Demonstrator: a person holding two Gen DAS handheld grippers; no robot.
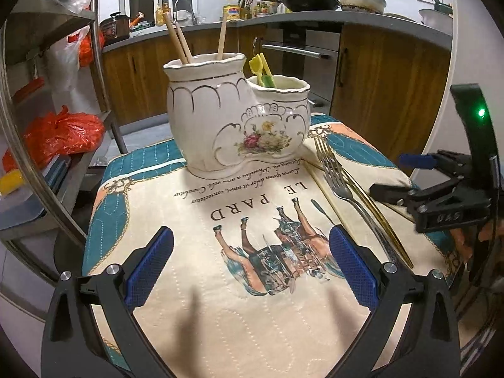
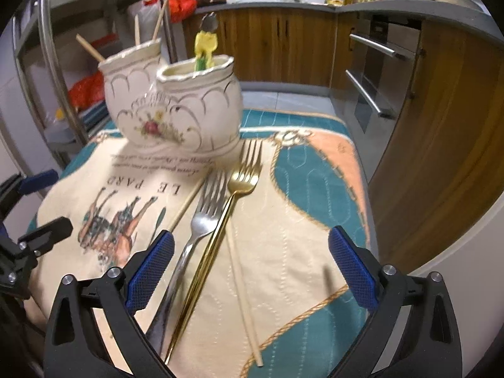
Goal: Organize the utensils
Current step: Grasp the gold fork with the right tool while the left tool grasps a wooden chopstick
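Both grippers are held with their blue-padded fingers spread wide and nothing is gripped between them. Beneath the left gripper (image 1: 252, 267) only the printed quilted mat (image 1: 195, 299) with its horse picture is seen. Under the right gripper (image 2: 250, 269) the handles of the loose utensils are found: a silver fork (image 2: 201, 217) and a gold fork (image 2: 242, 182) are laid side by side, their handles touching, tines pointed toward the holder. A wooden chopstick (image 2: 244, 296) is laid just right of the gold handle, and another chopstick (image 2: 189, 203) just left of the silver fork. Farther back, a white two-compartment ceramic holder (image 1: 233, 119) is stood on the mat. Three chopsticks (image 1: 179, 41) are held in its taller compartment, and yellow and green plastic utensils (image 1: 263, 71) in the lower one. Behind it, wooden kitchen cabinets (image 1: 387, 88) are seen.
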